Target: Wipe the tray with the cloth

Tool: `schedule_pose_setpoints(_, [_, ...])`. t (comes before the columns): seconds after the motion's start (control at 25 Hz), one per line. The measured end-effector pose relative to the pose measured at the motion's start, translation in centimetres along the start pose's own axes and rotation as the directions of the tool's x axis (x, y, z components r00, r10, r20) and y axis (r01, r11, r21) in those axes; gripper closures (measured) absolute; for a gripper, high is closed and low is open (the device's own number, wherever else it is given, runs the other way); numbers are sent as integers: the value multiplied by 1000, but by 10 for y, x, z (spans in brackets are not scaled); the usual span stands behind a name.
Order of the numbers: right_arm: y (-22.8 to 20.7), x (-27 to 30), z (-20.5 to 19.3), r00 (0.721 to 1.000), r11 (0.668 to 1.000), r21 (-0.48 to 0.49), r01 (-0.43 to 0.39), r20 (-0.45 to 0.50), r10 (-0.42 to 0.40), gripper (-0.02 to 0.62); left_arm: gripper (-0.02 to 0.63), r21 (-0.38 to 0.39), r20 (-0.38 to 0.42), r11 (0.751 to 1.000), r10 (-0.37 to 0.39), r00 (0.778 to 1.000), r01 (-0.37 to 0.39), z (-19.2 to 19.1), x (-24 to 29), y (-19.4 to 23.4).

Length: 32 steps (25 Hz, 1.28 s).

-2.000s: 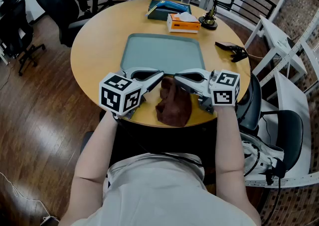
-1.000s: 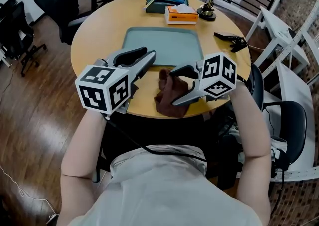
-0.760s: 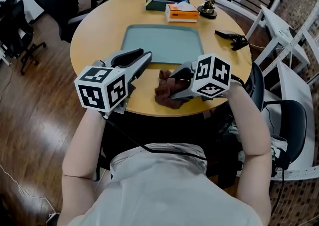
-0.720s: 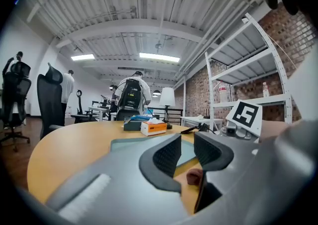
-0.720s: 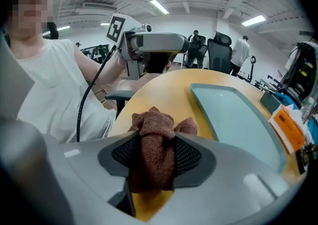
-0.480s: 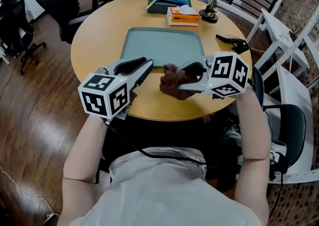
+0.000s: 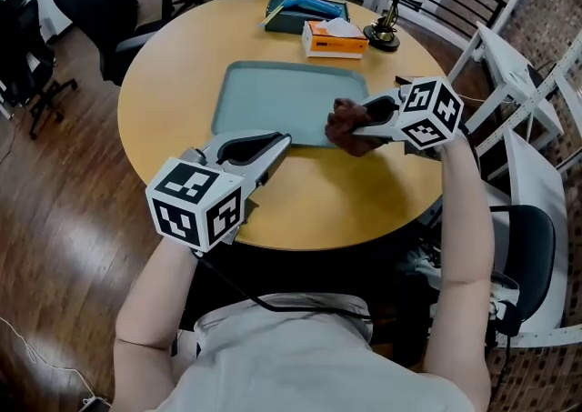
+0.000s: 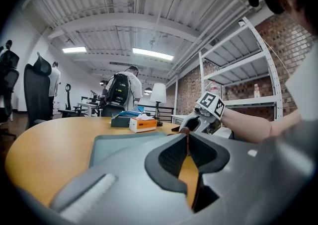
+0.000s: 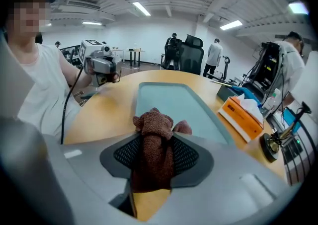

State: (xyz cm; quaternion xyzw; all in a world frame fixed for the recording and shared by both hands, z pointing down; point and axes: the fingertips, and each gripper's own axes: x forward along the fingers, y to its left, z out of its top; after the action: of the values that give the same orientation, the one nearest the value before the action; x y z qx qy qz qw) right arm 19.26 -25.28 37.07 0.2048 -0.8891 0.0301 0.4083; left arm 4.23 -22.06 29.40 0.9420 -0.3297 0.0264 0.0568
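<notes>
Nearest the person, the left gripper (image 7: 280, 141) hangs empty with its jaws pressed together, apparently parked out of the way. Beyond it, the right gripper (image 7: 356, 125) pinches the bunched cloth (image 7: 342, 121) over the near right corner of the tray (image 7: 264, 96), seemingly poised to start wiping.

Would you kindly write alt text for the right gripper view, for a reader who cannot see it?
The right gripper is shut on a bunched brown cloth, with the teal tray lying just ahead on a round wooden table. An orange tissue box sits to the right.
</notes>
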Motion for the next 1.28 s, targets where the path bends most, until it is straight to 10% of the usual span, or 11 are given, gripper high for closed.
schedule_pose_setpoints(0.6, [-154,17,-33,952,915,267,303,-45,-302,439,586,-19,-65,999,-34,997,33,-26,22,3])
schedule_pose_setpoints(1.28, [-103,45,2,982,970,155,187,-1,-190,434,604,19,-50,1000,-22,999,23,-22,15,2])
